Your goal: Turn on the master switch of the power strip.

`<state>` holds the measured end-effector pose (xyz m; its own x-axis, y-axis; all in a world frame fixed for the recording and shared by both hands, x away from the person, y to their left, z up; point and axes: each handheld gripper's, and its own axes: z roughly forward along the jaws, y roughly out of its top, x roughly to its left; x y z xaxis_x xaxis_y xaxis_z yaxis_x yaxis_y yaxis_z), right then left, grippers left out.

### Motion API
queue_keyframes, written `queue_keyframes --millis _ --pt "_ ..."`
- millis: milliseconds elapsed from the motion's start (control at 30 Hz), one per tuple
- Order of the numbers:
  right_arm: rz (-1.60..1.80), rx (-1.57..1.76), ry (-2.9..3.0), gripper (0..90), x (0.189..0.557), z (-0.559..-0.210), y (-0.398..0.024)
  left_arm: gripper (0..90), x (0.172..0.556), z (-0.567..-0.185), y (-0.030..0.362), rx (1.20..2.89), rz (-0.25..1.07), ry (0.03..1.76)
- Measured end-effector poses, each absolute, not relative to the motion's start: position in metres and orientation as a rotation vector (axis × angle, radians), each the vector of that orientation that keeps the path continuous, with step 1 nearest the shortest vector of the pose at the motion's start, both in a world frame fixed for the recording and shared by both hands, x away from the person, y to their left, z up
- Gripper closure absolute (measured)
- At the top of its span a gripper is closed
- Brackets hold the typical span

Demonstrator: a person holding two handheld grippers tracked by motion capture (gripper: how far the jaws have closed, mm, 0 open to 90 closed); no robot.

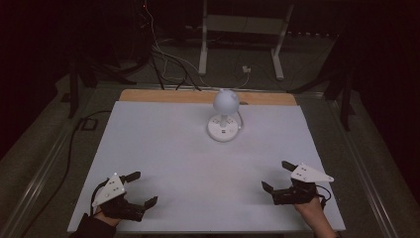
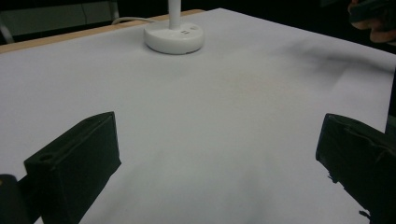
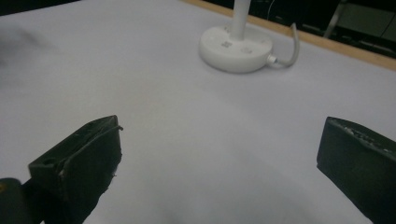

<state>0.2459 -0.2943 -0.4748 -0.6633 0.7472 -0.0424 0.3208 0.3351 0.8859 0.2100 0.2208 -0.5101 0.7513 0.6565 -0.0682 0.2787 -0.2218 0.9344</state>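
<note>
A small white desk lamp [image 1: 225, 115] with a round head and a round base stands at the far middle of the white table cover [image 1: 198, 168]. Its base [image 2: 173, 37] appears far ahead in the left gripper view, and its base [image 3: 236, 48] with a white cable shows in the right gripper view. My left gripper [image 1: 143, 187] rests open near the front left corner, nothing between its jaws. My right gripper [image 1: 277, 174] rests open near the front right, also empty. Both point toward the lamp.
A wooden strip [image 1: 163, 95] edges the table's far side. Beyond it the floor holds cables [image 1: 168, 64] and a white frame stand [image 1: 242, 39]. The other hand [image 2: 373, 18] shows at the top right of the left gripper view.
</note>
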Motion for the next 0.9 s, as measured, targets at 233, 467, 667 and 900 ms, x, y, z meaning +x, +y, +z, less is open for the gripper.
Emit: queue_keyframes --millis 233,467,667,900 --pt "1.311 0.918 2.168 0.2 0.256 -0.460 -0.291 0.2 0.210 -0.510 0.221 1.806 0.411 0.728" --pt "1.326 0.904 2.175 0.2 0.265 -0.448 -0.288 0.2 0.210 -0.510 0.221 1.808 0.410 0.727" --pt "1.335 0.898 2.183 0.2 0.274 -0.439 -0.285 0.2 0.210 -0.510 0.220 1.806 0.411 0.725" --pt "1.326 0.879 2.192 0.2 0.285 -0.430 -0.279 0.2 0.210 -0.510 0.221 1.804 0.409 0.724"
